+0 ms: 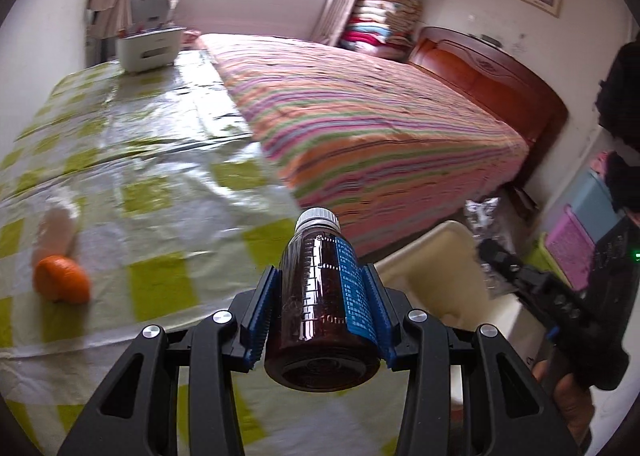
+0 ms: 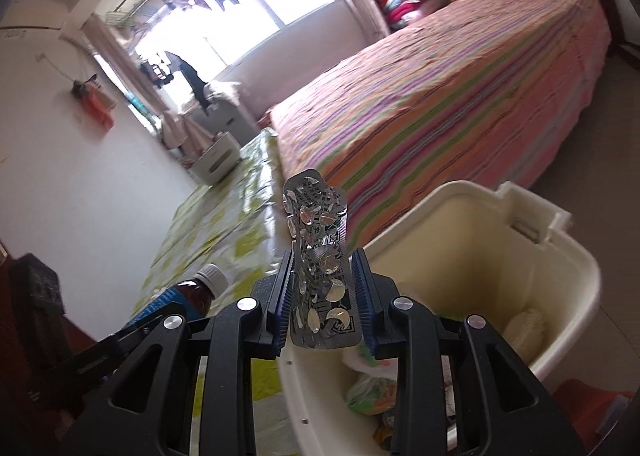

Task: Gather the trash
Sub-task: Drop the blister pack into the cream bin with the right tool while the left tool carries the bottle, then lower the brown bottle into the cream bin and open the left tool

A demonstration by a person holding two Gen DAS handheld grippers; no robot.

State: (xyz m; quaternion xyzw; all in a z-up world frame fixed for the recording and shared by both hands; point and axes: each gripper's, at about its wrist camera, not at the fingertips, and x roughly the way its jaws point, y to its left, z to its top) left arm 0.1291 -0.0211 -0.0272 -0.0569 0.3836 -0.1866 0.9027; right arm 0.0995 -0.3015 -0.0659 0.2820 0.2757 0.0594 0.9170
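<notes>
Bottle (image 1: 322, 296) clamped between jaws, blister pack (image 2: 322, 272) likewise

Little legible print: one scale mark on a bottle

The brown bottle (image 1: 322, 308) is showing a raised measuring scale down its side, and only the lowest mark, "10m", is reading clearly; its blue label (image 1: 358, 296) is carrying rows of white print too small to read. The foil pill strip (image 2: 322, 280) is bearing black printing that is staying unreadable, broken up by torn foil.
</notes>
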